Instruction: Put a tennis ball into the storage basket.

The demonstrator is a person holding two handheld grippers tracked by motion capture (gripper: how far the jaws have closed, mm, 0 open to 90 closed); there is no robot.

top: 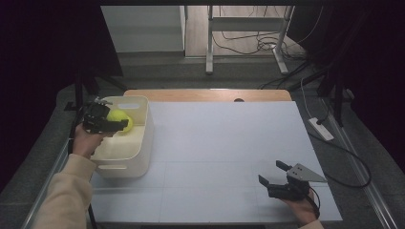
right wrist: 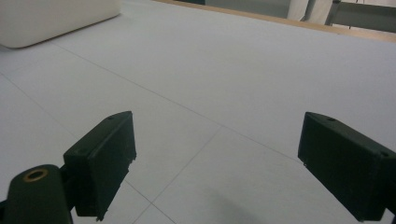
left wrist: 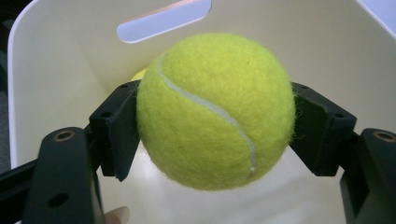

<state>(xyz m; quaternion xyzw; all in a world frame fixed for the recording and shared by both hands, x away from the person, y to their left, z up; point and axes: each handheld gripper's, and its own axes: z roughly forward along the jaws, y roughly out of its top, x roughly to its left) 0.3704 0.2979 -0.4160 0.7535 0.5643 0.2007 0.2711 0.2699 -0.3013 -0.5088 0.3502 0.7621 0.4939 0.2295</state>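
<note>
A yellow-green tennis ball (left wrist: pixel 215 109) sits squeezed between the two black jaws of my left gripper (left wrist: pixel 215 126), held over the inside of a white bin (left wrist: pixel 56 70). From the high view the left gripper (top: pixel 117 123) hangs over the bin (top: pixel 141 143) at the table's left, the ball (top: pixel 120 120) in its jaws. A sliver of a second yellow ball (left wrist: pixel 140 73) peeks out behind the held one. My right gripper (top: pixel 273 173) rests low near the table's front right, its jaws wide apart with nothing between them (right wrist: pixel 215 163).
The white tabletop (top: pixel 224 143) stretches between the bin and the right gripper. A wooden strip (top: pixel 205 94) runs along the table's far edge. Cables and a power strip (top: pixel 321 129) lie on the floor to the right.
</note>
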